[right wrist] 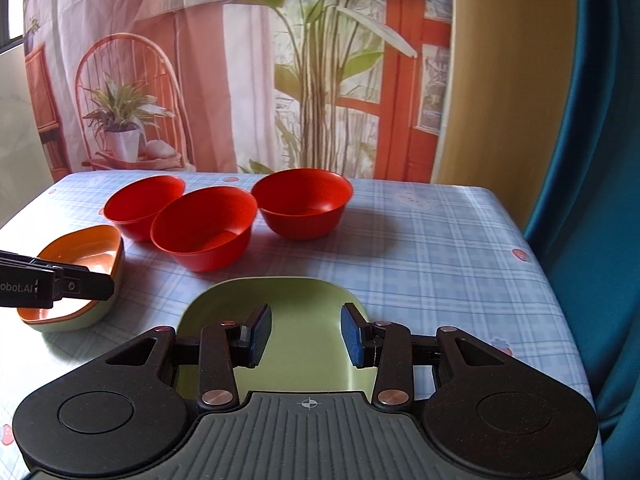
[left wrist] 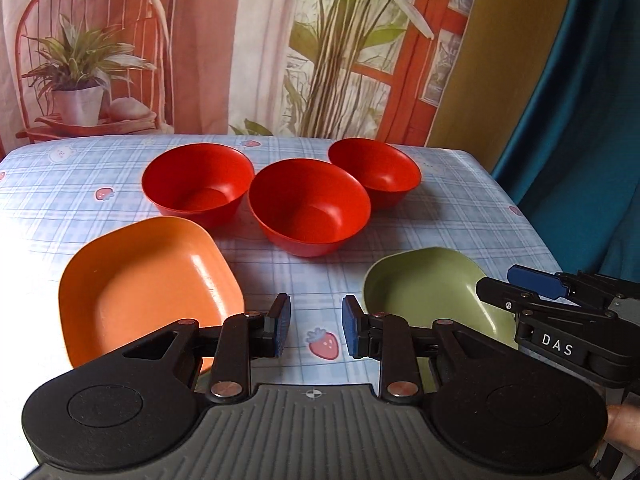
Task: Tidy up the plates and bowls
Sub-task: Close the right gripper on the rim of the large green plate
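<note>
Three red bowls (left wrist: 196,184) (left wrist: 308,212) (left wrist: 376,172) stand in a row across the middle of the table; they also show in the right wrist view (right wrist: 144,204) (right wrist: 204,228) (right wrist: 302,206). An orange square plate (left wrist: 140,292) lies front left, resting on a pale green one (right wrist: 80,320). A green square plate (left wrist: 432,292) lies front right. My left gripper (left wrist: 316,326) is open and empty above the cloth between the two plates. My right gripper (right wrist: 306,334) is open and empty over the green plate (right wrist: 280,300).
The table has a blue checked cloth (left wrist: 460,220) with strawberry prints. A printed curtain backdrop (left wrist: 280,40) hangs behind the far edge. A teal curtain (right wrist: 592,200) hangs beyond the table's right edge.
</note>
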Demonstrator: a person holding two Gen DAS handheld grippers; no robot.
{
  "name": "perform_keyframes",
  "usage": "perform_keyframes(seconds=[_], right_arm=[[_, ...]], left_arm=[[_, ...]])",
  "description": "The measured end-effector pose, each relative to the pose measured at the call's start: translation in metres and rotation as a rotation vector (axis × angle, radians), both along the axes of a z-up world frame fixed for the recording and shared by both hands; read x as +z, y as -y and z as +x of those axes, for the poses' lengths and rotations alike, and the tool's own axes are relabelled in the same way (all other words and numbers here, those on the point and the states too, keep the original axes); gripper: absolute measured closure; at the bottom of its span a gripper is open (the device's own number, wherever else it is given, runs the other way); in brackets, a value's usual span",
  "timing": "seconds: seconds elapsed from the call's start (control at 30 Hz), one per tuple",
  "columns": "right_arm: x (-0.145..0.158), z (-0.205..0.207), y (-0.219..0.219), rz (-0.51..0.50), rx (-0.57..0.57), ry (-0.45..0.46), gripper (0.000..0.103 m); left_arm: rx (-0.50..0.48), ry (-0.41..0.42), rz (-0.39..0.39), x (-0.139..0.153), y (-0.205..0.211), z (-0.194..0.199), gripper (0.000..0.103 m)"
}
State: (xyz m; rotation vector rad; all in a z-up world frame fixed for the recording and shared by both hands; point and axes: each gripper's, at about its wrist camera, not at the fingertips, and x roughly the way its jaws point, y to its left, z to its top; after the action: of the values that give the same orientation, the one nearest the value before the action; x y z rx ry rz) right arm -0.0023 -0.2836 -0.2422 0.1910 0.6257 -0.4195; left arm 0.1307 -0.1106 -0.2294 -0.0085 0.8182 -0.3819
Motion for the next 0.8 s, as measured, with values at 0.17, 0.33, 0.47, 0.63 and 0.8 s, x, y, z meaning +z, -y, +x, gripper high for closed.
perform_keyframes(seconds=[0.17,0.33,0.47,0.63,0.8], right_arm=[[-0.006,-0.019,0.021,0.010,-0.057,-0.004,0.067],[-0.014,-0.035,0.035,0.025,-0.099,-0.006,0.067],[-0.022,-0.040,0.042,0.047,-0.116,-0.012,0.067],[-0.026,-0.040,0.041,0.063,-0.109,-0.006,0.067],[-0.029,-0.034,0.038,0.072,-0.089,-0.008,0.067]], left_arm=[[-0.043,-0.026,0.010,-0.010,0.022,-0.005,0.071],[-0.068,-0.042,0.017,-0.018,0.034,-0.008,0.069],[-0.074,-0.065,0.019,-0.025,0.038,-0.006,0.068],[-0.065,-0.077,0.031,-0.032,0.040,-0.003,0.067],[-0.075,-0.088,0.027,-0.036,0.039,-0.002,0.068]])
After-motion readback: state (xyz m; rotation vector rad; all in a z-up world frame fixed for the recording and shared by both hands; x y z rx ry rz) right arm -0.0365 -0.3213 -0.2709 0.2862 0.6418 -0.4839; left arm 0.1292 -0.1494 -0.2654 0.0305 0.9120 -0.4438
